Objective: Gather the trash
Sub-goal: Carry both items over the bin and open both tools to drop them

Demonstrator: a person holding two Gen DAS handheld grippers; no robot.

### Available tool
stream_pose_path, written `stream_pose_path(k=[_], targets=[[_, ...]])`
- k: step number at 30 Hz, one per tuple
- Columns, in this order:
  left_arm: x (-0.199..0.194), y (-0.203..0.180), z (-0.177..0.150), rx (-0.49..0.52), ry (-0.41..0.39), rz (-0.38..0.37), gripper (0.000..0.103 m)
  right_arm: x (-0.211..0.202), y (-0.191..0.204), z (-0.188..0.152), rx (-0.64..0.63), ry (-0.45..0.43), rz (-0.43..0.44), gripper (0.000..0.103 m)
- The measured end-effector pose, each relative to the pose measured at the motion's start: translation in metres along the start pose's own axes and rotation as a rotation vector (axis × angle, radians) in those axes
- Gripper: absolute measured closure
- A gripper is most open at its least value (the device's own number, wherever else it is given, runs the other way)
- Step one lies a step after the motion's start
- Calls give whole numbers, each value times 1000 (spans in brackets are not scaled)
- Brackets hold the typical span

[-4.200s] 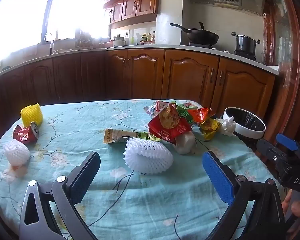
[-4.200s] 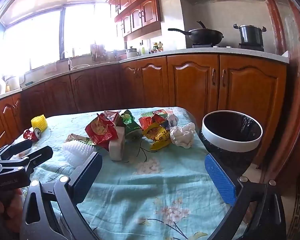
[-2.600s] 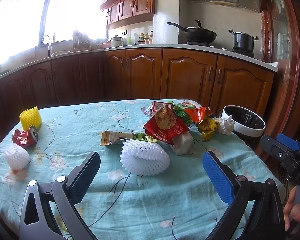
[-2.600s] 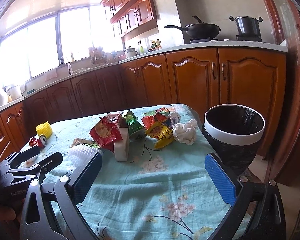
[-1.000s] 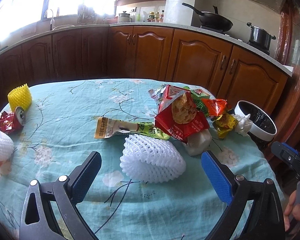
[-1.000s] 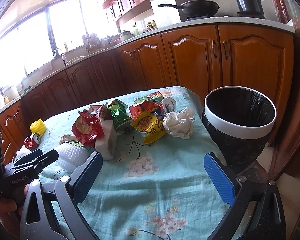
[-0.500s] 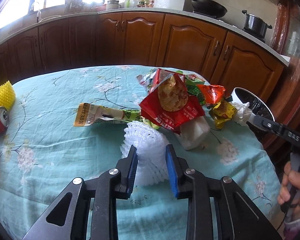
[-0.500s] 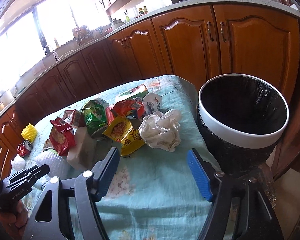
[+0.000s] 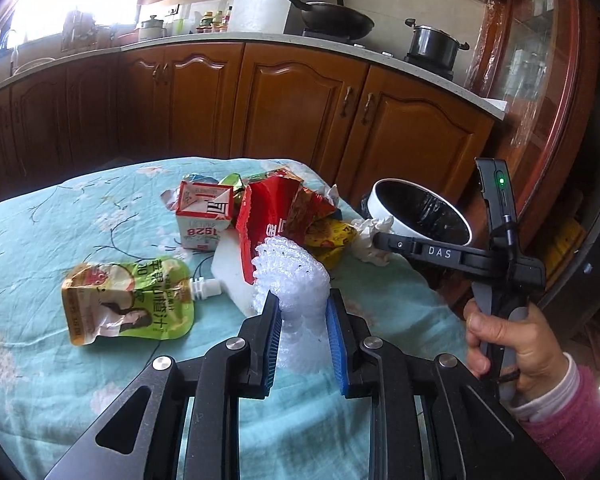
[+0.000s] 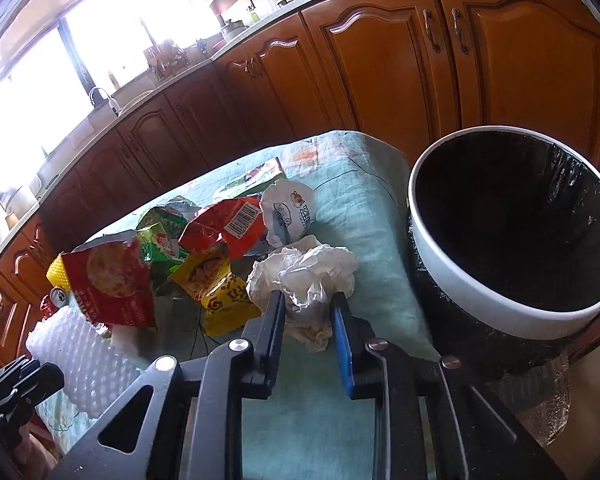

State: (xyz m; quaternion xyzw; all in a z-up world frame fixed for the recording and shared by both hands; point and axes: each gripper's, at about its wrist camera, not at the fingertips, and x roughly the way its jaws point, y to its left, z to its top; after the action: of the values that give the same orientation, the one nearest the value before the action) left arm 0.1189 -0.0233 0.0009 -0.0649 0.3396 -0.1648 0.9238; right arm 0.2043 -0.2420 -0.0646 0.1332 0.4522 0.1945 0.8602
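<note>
The bench [image 9: 40, 216] wears a pale blue flowered cloth and carries a loose heap of rubbish toward its far right corner; just off that corner, and lower than the top, stands the bin [image 10: 452, 280], white-rimmed, lined with a black bag, and apparently empty as far as its dark inside shows. In the heap lie a red snack bag [image 10: 108, 280], a green drink pouch [image 9: 128, 300] flat on the cloth nearer the left side, a yellow wrapper [image 10: 216, 284], a small red-and-white carton [image 9: 204, 216] standing upright, and a white block [image 9: 230, 276] partly under the red bag. The left gripper [image 9: 302, 322] has its jaws drawn narrow on the white foam net [image 9: 292, 276], which is pinched at its near end and bulges up and away from the jaws. The right gripper [image 10: 306, 318] has its jaws likewise drawn in on the crumpled tissue [image 10: 304, 272], squeezing its near half while the rest puffs out beyond them. What matters for the drop is that the bin lies to the right of both loads: the tissue is just beside the rim, so the right hand is plainly the nearer and needs only a short carry rightward over the edge, whereas the foam net sits further left, with the heap and the right tool between it and the bin.
</note>
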Motion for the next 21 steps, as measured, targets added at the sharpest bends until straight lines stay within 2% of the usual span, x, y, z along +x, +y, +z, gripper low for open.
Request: stream_pose_path(k=[8, 16, 21], targets=[[22, -16, 11, 54, -13, -71, 82, -35, -8, -6, 17, -49, 10, 80], [54, -42, 29, 98, 0, -120, 82, -58, -42, 5, 52, -93, -47, 80], [87, -55, 48, 112, 16, -137, 82, -72, -66, 11, 75, -120, -89, 80]])
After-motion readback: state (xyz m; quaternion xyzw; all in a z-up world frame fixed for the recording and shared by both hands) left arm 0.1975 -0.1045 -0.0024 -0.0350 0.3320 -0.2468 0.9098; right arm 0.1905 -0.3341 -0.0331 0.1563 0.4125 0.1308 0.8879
